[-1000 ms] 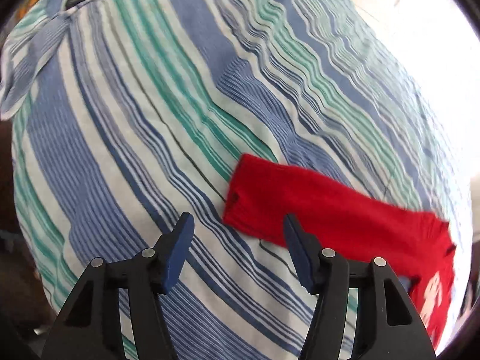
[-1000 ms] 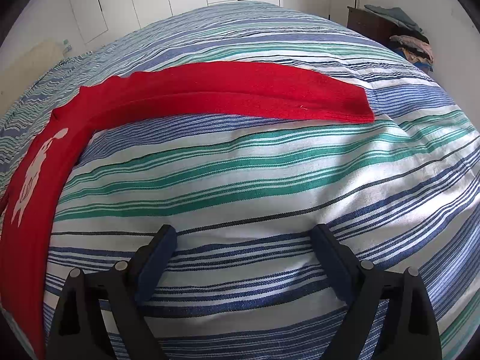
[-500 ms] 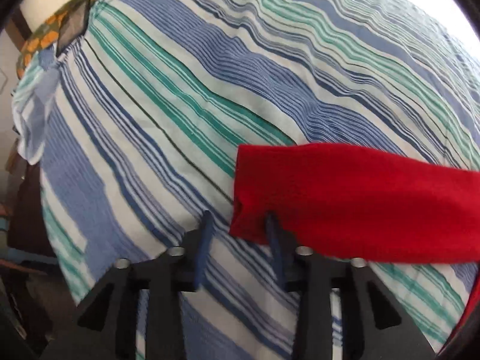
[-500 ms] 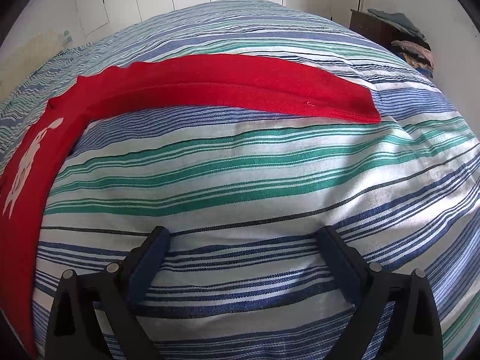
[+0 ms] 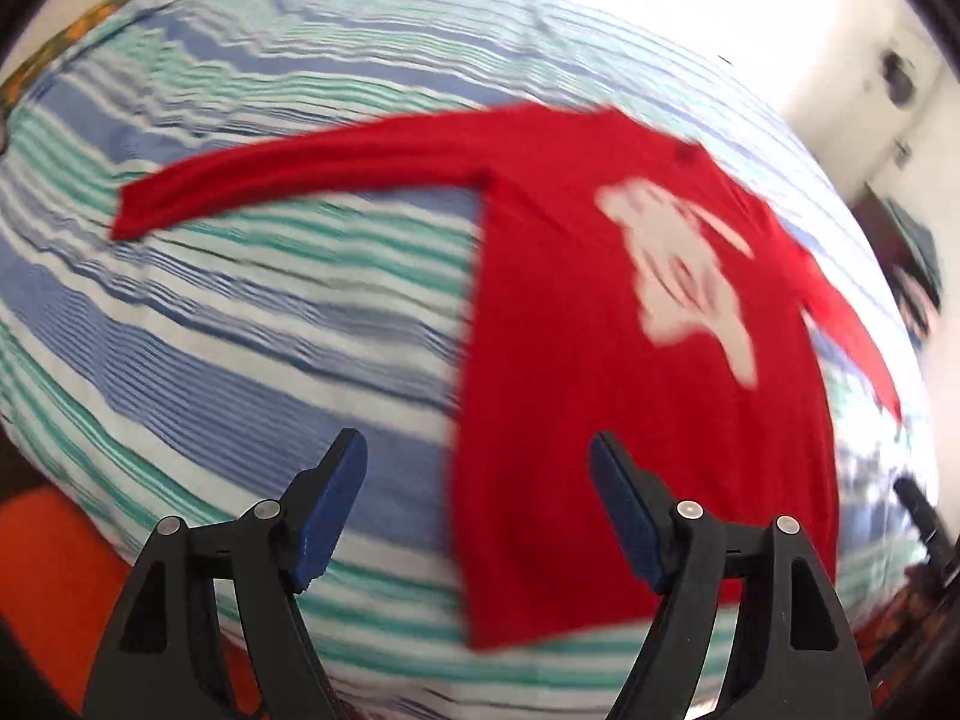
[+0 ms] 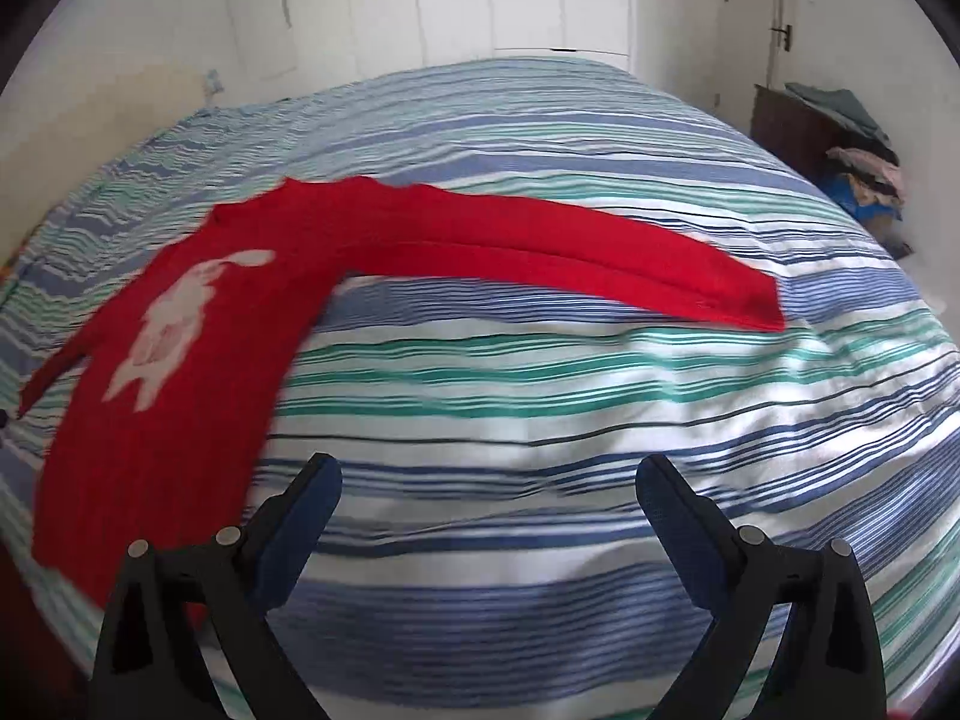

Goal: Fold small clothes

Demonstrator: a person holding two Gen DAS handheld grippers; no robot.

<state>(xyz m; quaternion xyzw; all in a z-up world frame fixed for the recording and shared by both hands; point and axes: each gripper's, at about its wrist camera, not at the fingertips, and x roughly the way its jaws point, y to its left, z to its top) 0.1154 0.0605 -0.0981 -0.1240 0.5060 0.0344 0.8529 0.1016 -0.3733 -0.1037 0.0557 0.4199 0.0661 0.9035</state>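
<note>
A small red long-sleeved top (image 5: 570, 360) with a white print (image 5: 678, 276) lies flat on the striped bedspread (image 5: 240, 330), both sleeves spread out. My left gripper (image 5: 477, 468) is open and empty, held above the top's lower left edge. In the right wrist view the top (image 6: 180, 372) lies at the left with one sleeve (image 6: 600, 258) stretching right. My right gripper (image 6: 486, 492) is open and empty above bare bedspread (image 6: 570, 420), to the right of the top's body.
The bed fills both views. A dark cabinet (image 6: 798, 132) with a heap of clothes (image 6: 864, 174) stands at the far right by the wall. White wardrobe doors (image 6: 480, 0) are behind the bed. Something orange (image 5: 54, 570) shows past the bed's near left edge.
My left gripper opened wide and pulled back from the sleeve cuff; it now looks over the whole top. My right gripper drew back and up, so more of the top shows.
</note>
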